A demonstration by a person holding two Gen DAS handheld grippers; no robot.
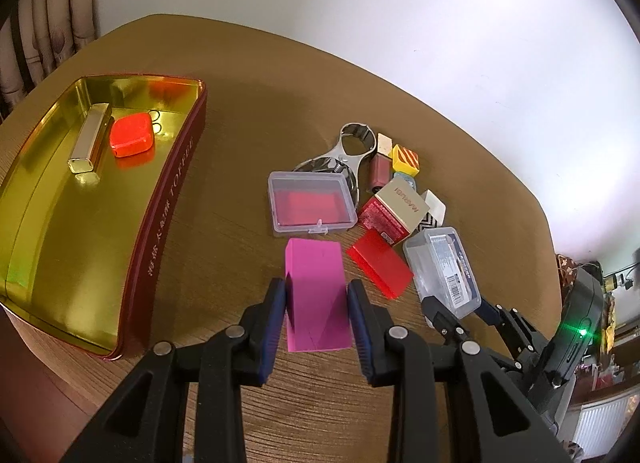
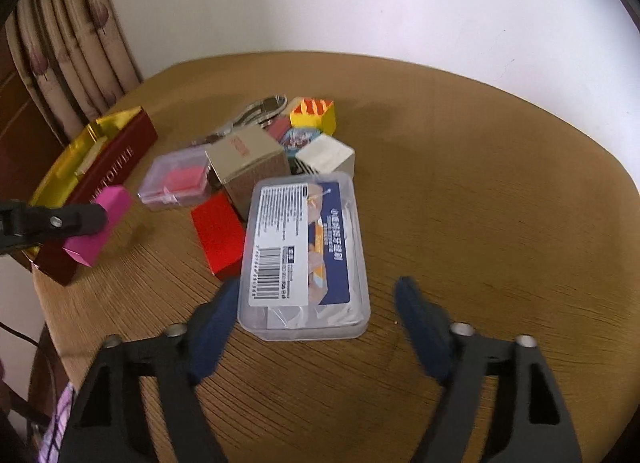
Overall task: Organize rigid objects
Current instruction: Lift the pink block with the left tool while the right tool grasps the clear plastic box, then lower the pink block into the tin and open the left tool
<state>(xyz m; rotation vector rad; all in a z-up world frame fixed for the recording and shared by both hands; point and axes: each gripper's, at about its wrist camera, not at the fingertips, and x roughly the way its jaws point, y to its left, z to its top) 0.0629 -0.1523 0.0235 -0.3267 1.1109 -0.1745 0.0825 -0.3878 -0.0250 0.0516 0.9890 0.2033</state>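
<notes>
While the left gripper (image 1: 317,295) clamps the pink block (image 1: 316,287) btwn both blue pads, the block sits lifted off the wooden table (image 1: 240,167), just right of the gold-lined tin (image 1: 160,199). Inside the tin, far end: a gold bar (image 1: 90,137) w/ an orange-red square piece (image 1: 132,135) touching it. Right gripper (image 2: 316,311) is spread wide around the near end of a clear labelled case (image 2: 304,255), pads apart from its sides. Red block (image 2: 218,237) lies just left of the case; the rest of the pile is beyond.
</notes>
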